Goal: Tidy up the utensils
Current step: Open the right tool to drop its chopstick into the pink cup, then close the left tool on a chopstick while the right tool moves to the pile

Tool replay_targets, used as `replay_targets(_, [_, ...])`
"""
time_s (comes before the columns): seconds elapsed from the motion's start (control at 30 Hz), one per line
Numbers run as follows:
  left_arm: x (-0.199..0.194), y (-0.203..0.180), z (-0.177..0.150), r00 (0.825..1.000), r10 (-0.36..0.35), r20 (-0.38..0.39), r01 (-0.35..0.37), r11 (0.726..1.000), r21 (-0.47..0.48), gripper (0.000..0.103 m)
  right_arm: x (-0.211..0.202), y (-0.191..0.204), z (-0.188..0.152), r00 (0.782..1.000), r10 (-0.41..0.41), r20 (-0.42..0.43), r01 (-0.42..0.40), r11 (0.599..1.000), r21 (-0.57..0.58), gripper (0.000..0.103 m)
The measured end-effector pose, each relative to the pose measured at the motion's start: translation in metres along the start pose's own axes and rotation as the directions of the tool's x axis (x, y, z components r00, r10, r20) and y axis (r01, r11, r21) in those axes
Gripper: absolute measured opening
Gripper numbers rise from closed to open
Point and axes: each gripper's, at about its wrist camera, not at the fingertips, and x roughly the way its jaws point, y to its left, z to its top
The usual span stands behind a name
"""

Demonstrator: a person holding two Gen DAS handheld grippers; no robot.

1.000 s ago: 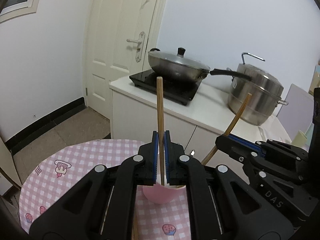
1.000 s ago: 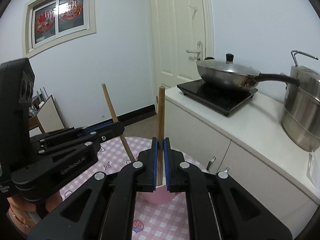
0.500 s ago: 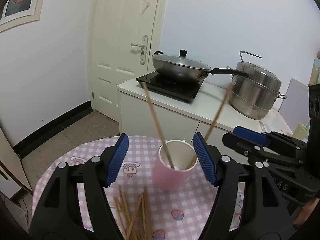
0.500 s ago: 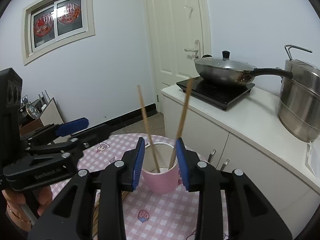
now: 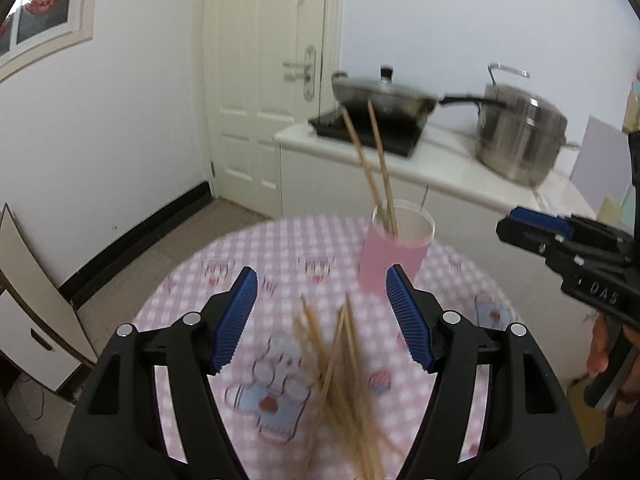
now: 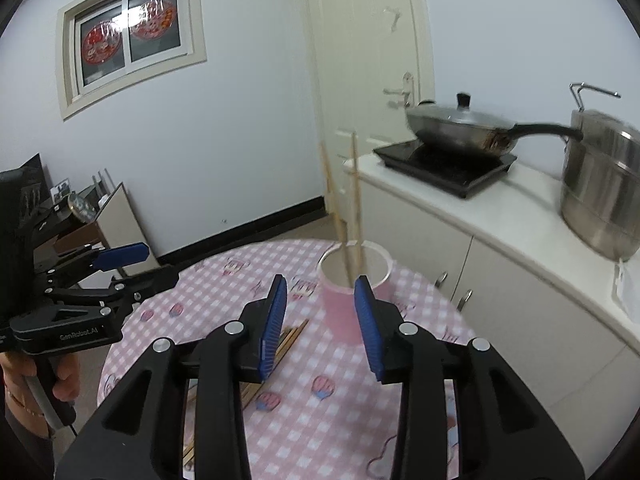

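A: At frame centre, two chopsticks are standing in the pink cup; both grippers' fingers have just been opening, gripping nothing.

B: Next, loose chopsticks on the tabletop are waiting for the left gripper, hovering right above; the right gripper is facing the cup.

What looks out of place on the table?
Loose chopsticks lie in a crisscrossed heap on the checked tablecloth, short of the pink cup. Only two chopsticks stand in it, leaning.
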Motion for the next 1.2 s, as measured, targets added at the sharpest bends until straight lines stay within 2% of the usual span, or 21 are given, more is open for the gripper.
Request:
replay_targets(0.23, [0.025,0.011,-0.036,0.991,-0.023,-0.131,0.023,1.000,0.003,0.067,0.023,0.017,-0.032,0.996,0.022,-0.091,-0.022,1.000,-0.001,0.034])
replay_targets(0.47, [0.057,0.004,-0.057,0.976,-0.052,-0.211,0.055,0.998,0.008,0.066,0.053,0.015,-0.059,0.981,0.037,-0.190,-0.033,0.999,0.027,0.034])
replay_targets(0.53, [0.070,-0.002,-0.062,0.970,-0.052,-0.237,0.060,0.998,0.028,0.055,0.058,0.012,-0.065,0.977,0.041,-0.208,-0.034,0.999,0.035,0.034])
replay_targets(0.67, [0.092,-0.010,-0.072,0.958,-0.047,-0.283,0.064,0.997,0.050,0.047,0.070,0.008,-0.076,0.968,0.049,-0.248,-0.037,0.998,0.053,0.034])
replay_targets(0.73, [0.102,-0.012,-0.074,0.952,-0.047,-0.302,0.065,0.997,0.051,0.040,0.074,0.007,-0.079,0.964,0.051,-0.261,-0.037,0.998,0.057,0.034])
replay_targets(0.97, [0.126,-0.016,-0.080,0.941,-0.021,-0.337,0.048,0.996,0.073,0.032,0.086,0.002,-0.089,0.955,0.067,-0.290,-0.047,0.996,0.073,0.034])
replay_targets(1.1, [0.132,-0.015,-0.081,0.940,-0.011,-0.342,0.039,0.996,0.074,0.016,0.091,0.001,-0.090,0.952,0.073,-0.297,-0.052,0.996,0.079,0.034])
replay_targets(1.2, [0.132,-0.012,-0.080,0.940,-0.023,-0.340,0.047,0.997,0.063,0.015,0.095,0.001,-0.089,0.949,0.081,-0.304,-0.059,0.995,0.081,0.034])
